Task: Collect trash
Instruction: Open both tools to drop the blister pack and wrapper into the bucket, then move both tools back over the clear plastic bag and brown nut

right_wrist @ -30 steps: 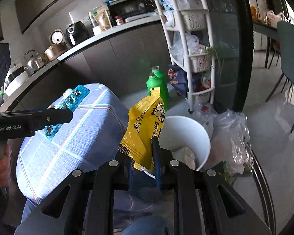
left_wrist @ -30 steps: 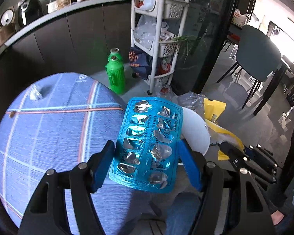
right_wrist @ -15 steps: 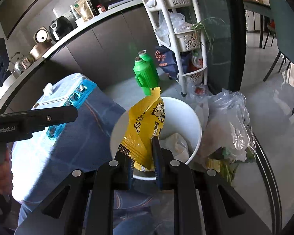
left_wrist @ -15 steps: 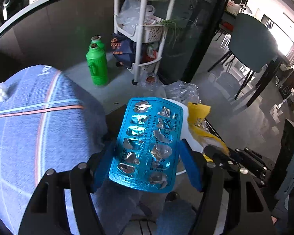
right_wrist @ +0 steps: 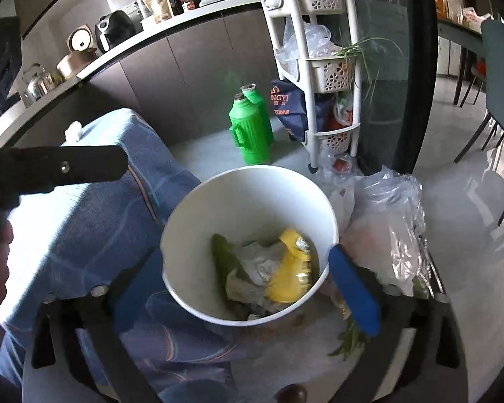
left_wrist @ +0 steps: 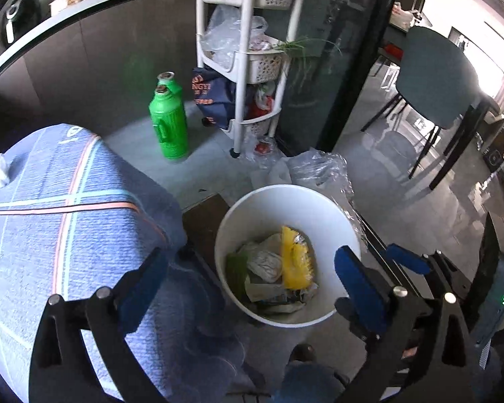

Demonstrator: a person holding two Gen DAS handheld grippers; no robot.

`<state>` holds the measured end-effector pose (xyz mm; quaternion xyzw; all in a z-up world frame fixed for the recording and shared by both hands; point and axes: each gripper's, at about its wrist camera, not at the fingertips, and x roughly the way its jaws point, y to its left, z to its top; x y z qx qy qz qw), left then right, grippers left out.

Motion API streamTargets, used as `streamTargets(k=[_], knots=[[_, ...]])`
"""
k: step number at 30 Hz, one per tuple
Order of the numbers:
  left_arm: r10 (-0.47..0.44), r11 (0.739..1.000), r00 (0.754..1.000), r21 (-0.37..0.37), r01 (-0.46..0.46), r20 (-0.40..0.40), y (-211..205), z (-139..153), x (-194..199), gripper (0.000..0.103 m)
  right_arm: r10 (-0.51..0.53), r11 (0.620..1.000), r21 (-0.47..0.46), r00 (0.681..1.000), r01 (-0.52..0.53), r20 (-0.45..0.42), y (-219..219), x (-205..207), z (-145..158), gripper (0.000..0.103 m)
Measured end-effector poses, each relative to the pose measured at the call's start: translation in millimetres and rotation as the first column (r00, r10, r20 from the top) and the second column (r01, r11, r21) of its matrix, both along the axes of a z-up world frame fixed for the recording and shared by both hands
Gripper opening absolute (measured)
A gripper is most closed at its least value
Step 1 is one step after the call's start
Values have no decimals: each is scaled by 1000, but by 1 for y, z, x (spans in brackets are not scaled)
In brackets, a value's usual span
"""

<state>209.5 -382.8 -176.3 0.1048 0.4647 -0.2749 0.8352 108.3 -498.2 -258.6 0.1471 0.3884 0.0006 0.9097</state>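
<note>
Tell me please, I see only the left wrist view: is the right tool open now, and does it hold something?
Observer: It is open. The right tool has just been opening its jaws and nothing is between them; it hangs over the white bin.
Operator: Is anything lying beside the bin, on its right?
Observer: Yes, green stalks lie there, below the clear bag.
</note>
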Motion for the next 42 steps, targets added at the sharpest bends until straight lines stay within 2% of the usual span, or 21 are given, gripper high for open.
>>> streamTargets(k=[5,11,14,18,25,36,42], knots=[[47,999,999,-7,-47,19,14,18,-7,99,-2,1000,8,1000,1,5,7,-4,16,94],[118,993,991,-19,-117,57,51,45,-24,99,24,1000,-1,999,-24,38,25,-12,45,94],[172,985,982,-4,-172,82,76,58,-30,99,52,999,-9,997,-51,53,40,-13,59,94],[237,971,968,8,-238,78,110,70,-34,99,105,994,-27,992,-103,66,65,-11,76,94],[334,941,936,24,-338,108,177,92,-35,99,226,973,-70,970,-220,90,123,0,105,94],[421,904,901,31,-426,102,261,95,-20,99,381,921,-121,921,-371,79,210,29,136,94],[498,867,866,11,-499,44,320,82,-1,99,442,892,-137,894,-430,71,248,56,145,94]])
